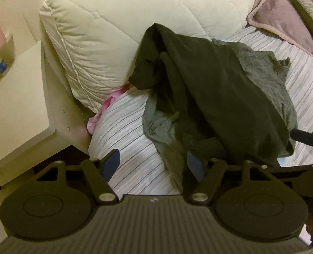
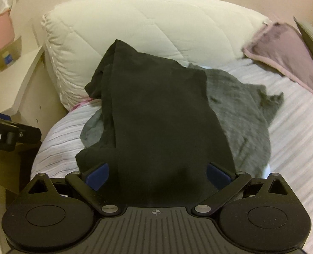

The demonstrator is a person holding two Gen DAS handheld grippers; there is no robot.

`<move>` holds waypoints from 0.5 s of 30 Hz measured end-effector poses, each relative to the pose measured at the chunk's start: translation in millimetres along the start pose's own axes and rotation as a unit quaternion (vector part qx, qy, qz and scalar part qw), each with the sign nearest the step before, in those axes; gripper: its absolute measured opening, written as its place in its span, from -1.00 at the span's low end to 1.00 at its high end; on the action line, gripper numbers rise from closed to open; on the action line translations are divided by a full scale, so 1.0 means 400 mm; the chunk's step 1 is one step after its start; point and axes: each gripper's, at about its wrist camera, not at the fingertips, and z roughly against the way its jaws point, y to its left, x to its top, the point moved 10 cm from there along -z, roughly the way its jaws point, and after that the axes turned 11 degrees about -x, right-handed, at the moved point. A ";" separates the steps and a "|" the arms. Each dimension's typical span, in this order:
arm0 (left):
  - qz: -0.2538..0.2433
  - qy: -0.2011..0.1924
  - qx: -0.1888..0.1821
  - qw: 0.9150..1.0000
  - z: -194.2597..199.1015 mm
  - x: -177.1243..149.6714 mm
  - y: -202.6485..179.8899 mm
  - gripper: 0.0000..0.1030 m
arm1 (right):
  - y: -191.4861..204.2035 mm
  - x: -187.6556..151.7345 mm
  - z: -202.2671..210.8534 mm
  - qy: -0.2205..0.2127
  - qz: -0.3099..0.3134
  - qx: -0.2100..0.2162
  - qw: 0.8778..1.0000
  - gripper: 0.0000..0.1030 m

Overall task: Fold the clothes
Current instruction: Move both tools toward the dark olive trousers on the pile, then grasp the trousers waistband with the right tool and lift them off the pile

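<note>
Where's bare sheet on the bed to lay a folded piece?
Two free patches of striped sheet: one between the black garment and the bed's left edge, below the white duvet; a wider one right of the grey garment, running toward the mauve pillow. The middle is crowded: black garment heaped over grey, its far end resting against the duvet.

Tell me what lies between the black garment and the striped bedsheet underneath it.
A grey garment lies spread under the black garment, on the striped bedsheet. The right wrist view shows it best; it pokes out on both sides.
</note>
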 end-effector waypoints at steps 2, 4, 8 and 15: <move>0.001 0.003 0.001 1.000 -0.018 0.003 0.009 0.29 | 0.021 -0.005 -0.024 -0.005 0.025 -0.004 1.000 0.97; 0.002 0.005 0.002 1.000 -0.030 0.008 0.018 0.29 | 0.044 -0.023 -0.051 -0.006 0.062 -0.015 0.998 0.97; 0.001 0.007 0.003 1.000 -0.043 0.009 0.022 0.29 | 0.065 -0.077 -0.111 -0.005 0.141 -0.058 0.988 0.65; -0.003 0.009 0.005 1.000 -0.028 0.000 0.018 0.29 | -0.019 -0.062 -0.051 -0.011 0.064 -0.018 0.998 -0.84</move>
